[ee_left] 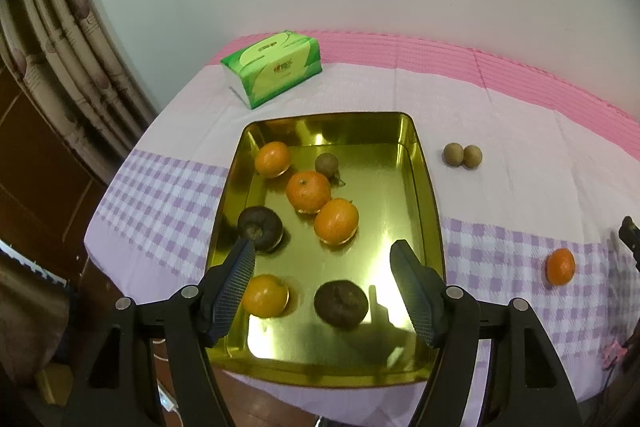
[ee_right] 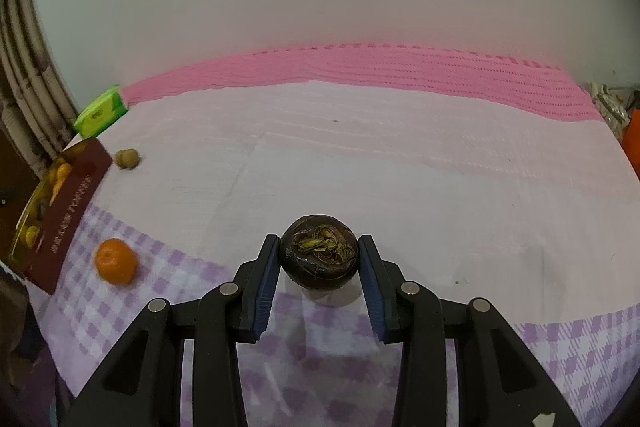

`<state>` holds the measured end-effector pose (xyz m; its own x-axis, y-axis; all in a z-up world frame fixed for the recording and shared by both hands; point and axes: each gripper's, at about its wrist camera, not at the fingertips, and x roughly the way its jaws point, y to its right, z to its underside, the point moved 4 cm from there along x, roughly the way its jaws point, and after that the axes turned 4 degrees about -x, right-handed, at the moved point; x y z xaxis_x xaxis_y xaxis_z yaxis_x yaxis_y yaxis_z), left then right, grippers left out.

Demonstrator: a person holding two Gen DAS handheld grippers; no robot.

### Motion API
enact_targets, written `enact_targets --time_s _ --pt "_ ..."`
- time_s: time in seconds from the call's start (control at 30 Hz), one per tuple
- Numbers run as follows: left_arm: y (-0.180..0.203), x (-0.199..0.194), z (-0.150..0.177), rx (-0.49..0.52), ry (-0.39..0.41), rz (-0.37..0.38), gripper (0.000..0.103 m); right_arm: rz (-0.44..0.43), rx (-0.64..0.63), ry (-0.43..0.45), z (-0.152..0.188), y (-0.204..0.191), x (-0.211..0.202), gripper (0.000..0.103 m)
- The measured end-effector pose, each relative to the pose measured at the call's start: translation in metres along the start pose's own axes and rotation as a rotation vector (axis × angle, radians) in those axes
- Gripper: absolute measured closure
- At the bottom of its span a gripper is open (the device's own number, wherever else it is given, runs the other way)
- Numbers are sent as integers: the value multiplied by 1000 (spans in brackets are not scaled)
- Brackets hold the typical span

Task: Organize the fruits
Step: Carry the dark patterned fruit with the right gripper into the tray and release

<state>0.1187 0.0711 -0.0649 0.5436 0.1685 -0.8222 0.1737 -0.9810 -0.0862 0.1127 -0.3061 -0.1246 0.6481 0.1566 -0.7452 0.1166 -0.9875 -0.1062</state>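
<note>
A gold tin tray (ee_left: 428, 187) holds several oranges (ee_left: 308, 191), two dark mangosteens (ee_left: 341, 303) and one small brown fruit (ee_left: 326, 164). My left gripper (ee_left: 324, 243) hangs open over the tray's near half with nothing between its fingers; its left fingertip overlaps the other mangosteen (ee_left: 260, 229) in the picture. My right gripper (ee_right: 319, 239) is shut on a third dark mangosteen (ee_right: 318, 255), stem side towards the camera, its shadow on the checked cloth below. A loose orange (ee_right: 115, 261) and two small brown fruits (ee_left: 462, 155) lie on the cloth right of the tray.
A green tissue pack (ee_left: 274, 67) lies beyond the tray near the pink band of the cloth. The tray's dark red outer wall (ee_right: 68, 223) shows at the left of the right wrist view. The table's near edge (ee_left: 280, 393) runs just under the tray. Curtains (ee_left: 60, 47) hang at left.
</note>
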Motion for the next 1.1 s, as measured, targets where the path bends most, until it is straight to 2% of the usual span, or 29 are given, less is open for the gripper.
enact_targets --time_s 0.47,0.63,0.8,1.0,1.1 --pt "-24 -6 20 -63 -27 15 32 -75 -128 53 -24 -77 -35 67" --pt "-35 -4 21 -86 -23 -13 30 -148 -169 74 -35 -115 -47 67" --pt "-51 2 20 -155 -37 -12 30 -230 -201 79 -45 -154 -53 67" --pt "-68 5 19 -220 -52 -16 30 -328 -255 56 -49 -204 -49 67" --pt "-74 2 16 -221 -32 -54 30 -364 -296 38 -48 -230 -44 67"
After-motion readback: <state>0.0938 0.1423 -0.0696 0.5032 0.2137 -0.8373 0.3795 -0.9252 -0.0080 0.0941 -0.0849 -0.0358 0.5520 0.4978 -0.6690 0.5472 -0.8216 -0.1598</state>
